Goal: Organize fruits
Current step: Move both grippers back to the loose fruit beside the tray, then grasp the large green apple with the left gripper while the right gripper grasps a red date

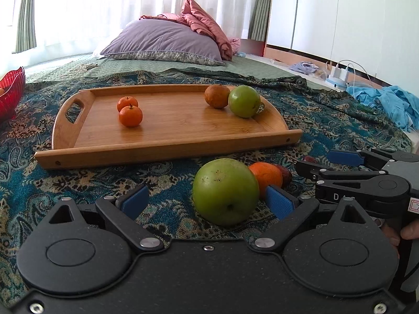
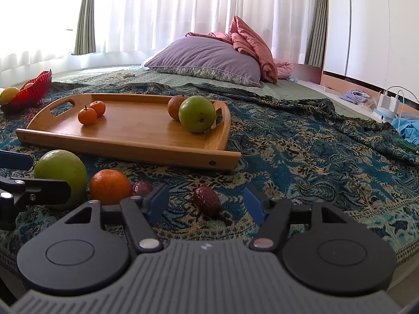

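A large green apple lies on the patterned bedspread between the wide-apart pads of my left gripper, which is open; neither pad presses on it. An orange touches the apple's far right side. My right gripper is open too, with a dark red date on the cloth between its fingers, untouched. A second date sits beside the orange. The wooden tray beyond holds two small mandarins, a brownish orange and another green apple.
A red bowl with a yellow fruit stands at the far left. A purple pillow and pink quilt lie behind the tray. Blue clothes and a power strip are at the right bed edge. The two grippers are close together.
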{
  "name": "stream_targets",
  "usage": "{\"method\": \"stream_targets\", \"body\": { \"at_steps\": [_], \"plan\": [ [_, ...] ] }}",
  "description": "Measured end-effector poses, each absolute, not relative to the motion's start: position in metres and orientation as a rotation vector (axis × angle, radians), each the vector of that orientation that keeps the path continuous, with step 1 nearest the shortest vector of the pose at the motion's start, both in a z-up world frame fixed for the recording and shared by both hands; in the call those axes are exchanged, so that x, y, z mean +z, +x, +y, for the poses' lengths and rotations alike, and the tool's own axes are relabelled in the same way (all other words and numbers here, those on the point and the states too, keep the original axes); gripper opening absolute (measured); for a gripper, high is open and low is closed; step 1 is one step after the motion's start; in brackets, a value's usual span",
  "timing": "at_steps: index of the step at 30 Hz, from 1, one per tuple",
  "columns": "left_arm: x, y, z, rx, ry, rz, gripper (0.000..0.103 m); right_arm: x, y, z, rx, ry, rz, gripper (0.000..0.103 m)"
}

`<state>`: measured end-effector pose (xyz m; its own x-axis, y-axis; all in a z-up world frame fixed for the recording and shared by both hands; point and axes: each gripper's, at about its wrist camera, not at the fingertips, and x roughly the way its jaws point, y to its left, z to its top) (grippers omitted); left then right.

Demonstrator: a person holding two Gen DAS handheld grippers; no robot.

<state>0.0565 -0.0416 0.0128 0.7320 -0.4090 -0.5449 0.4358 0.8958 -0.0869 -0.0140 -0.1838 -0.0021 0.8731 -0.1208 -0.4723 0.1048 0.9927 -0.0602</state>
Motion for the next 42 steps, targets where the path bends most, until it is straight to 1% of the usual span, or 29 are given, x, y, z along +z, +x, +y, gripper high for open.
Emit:
{"method": "stream_targets", "body": {
  "at_steps": [7, 10, 12, 13, 15, 19, 23, 26, 28, 30, 35, 42],
  "plan": [
    [0.01, 0.059, -0.041, -0.473, 0.025, 0.611, 0.092, -0.005, -0.015, -0.18, -0.115, -0.04, 0.491, 0.066],
    [0.009, 0.06, -0.041, -0.476, 0.015, 0.615, 0.09, -0.006, -0.014, -0.18, -0.122, -0.028, 0.491, 0.065],
    [0.009, 0.061, -0.041, -0.483, 0.002, 0.623, 0.083, -0.006, -0.014, -0.18, -0.126, -0.021, 0.491, 0.065],
    [0.008, 0.062, -0.04, -0.491, -0.01, 0.634, 0.08, -0.007, -0.013, -0.181, -0.125, -0.017, 0.492, 0.064],
    [0.006, 0.063, -0.039, -0.507, -0.042, 0.657, 0.072, -0.008, -0.013, -0.181, -0.125, -0.01, 0.494, 0.061],
    [0.005, 0.062, -0.041, -0.498, -0.049, 0.648, 0.063, -0.011, -0.013, -0.18, -0.138, -0.007, 0.495, 0.053],
    [0.006, 0.062, -0.041, -0.506, -0.058, 0.641, 0.054, -0.012, -0.014, -0.18, -0.162, -0.009, 0.478, 0.048],
    [0.008, 0.061, -0.039, -0.499, -0.085, 0.639, 0.054, -0.012, -0.014, -0.18, -0.179, -0.004, 0.47, 0.043],
    [0.009, 0.06, -0.036, -0.497, -0.104, 0.64, 0.054, -0.012, -0.013, -0.18, -0.183, -0.005, 0.467, 0.033],
    [0.01, 0.06, -0.034, -0.488, -0.106, 0.637, 0.054, -0.012, -0.013, -0.179, -0.173, -0.013, 0.469, 0.028],
    [0.018, 0.062, -0.026, -0.455, -0.093, 0.605, 0.054, -0.007, -0.013, -0.176, -0.151, -0.036, 0.45, 0.027],
    [0.034, 0.075, -0.01, -0.397, -0.098, 0.551, 0.054, 0.012, 0.0, -0.175, -0.122, 0.018, 0.42, 0.027]
  ]
}}
